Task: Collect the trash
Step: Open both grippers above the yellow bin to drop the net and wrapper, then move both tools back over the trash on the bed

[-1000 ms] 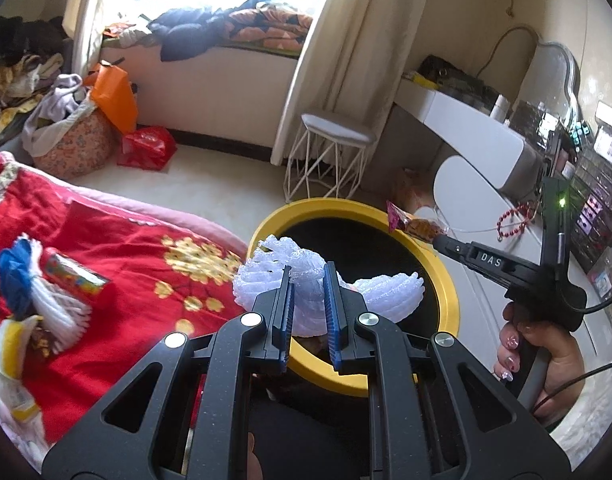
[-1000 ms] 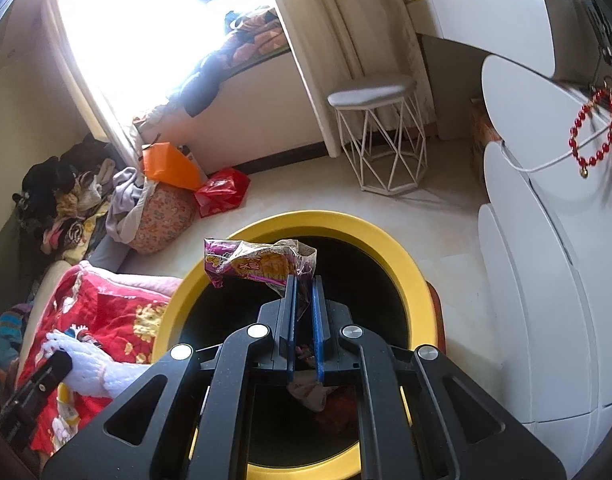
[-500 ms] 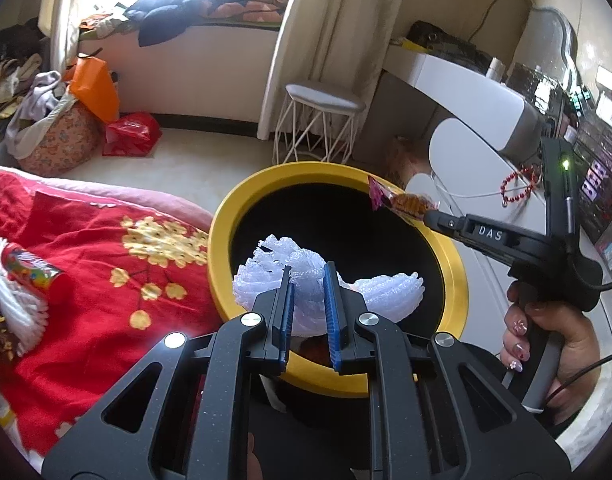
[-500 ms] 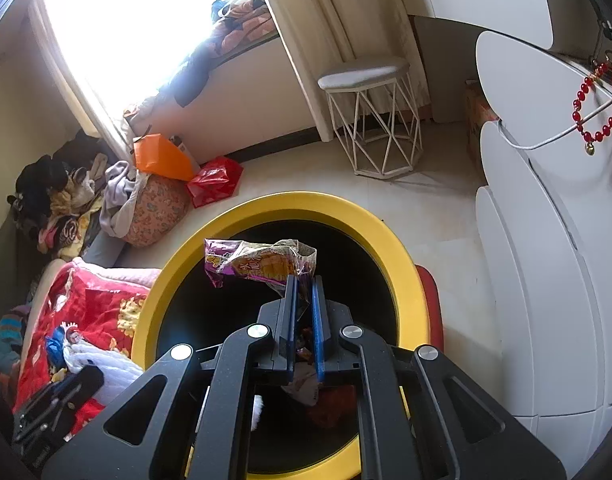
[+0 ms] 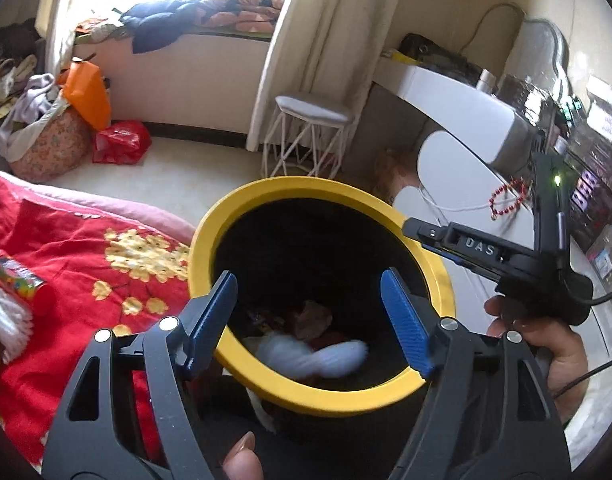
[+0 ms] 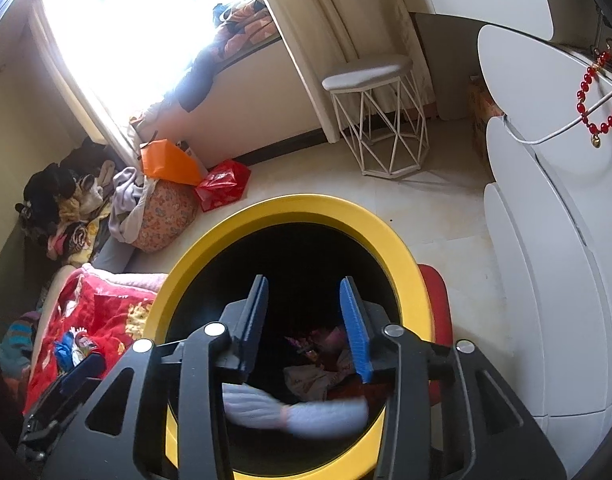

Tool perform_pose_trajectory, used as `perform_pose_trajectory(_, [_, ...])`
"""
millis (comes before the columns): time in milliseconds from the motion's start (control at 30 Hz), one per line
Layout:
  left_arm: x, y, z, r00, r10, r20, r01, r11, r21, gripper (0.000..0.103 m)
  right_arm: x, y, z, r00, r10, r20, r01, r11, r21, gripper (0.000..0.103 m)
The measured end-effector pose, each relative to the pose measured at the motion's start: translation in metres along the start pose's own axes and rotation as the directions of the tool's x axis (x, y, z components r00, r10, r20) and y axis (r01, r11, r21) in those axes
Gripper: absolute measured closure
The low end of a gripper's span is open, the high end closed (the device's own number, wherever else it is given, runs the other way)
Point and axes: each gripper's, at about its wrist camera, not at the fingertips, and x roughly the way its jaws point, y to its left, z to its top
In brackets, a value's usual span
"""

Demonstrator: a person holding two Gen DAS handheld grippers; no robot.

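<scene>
A cluttered bedroom, floor pale in the window light. Lower centre of both views, the left gripper (image 5: 307,312) and right gripper (image 6: 304,322) hang over the yellow-rimmed bin (image 5: 266,388), jaws just opened and spread, nothing between them. The white foam net (image 5: 309,356) shows as a blur inside the bin; the wrapper (image 6: 306,346) lies on the trash deeper in. To do this well, I'd judge, keep both jaws wide and above the rim until everything settles. Far left, a red blanket (image 5: 86,248).

Both tools (image 5: 307,320) (image 6: 307,328) just opened; foam net (image 5: 309,356), wrapper (image 6: 306,344) dropped into bin (image 5: 210,236).
</scene>
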Motion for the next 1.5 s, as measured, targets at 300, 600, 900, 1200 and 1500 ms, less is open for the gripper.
perform_pose_trajectory(300, [-0.025, 0.018, 0.002, 0.998, 0.046, 0.035, -0.043, 0.995, -0.093, 0.011, -0.012, 0.014, 0.0, 0.999, 0.004, 0.045, -0.002, 0.999, -0.045, 0.042])
perform_pose_trajectory(600, [-0.047, 0.03, 0.002, 0.994, 0.085, 0.07, -0.075, 0.989, -0.127, 0.011, -0.019, 0.028, -0.002, 0.999, 0.017, 0.047, -0.014, 0.997, -0.077, 0.039])
perform_pose_trajectory(900, [-0.069, 0.036, 0.003, 0.986, 0.123, 0.116, -0.109, 0.987, -0.121, 0.011, -0.027, 0.05, -0.003, 0.997, 0.06, 0.058, -0.052, 0.99, -0.132, 0.033])
perform_pose_trajectory(1200, [-0.095, 0.048, 0.004, 0.972, 0.172, 0.163, -0.152, 0.98, -0.127, 0.011, -0.043, 0.08, -0.011, 0.99, 0.131, 0.06, -0.116, 0.971, -0.207, 0.032])
perform_pose_trajectory(1500, [-0.122, 0.065, 0.003, 0.95, 0.229, 0.212, -0.198, 0.967, -0.158, 0.011, -0.055, 0.116, -0.024, 0.977, 0.211, 0.04, -0.19, 0.937, -0.294, 0.031])
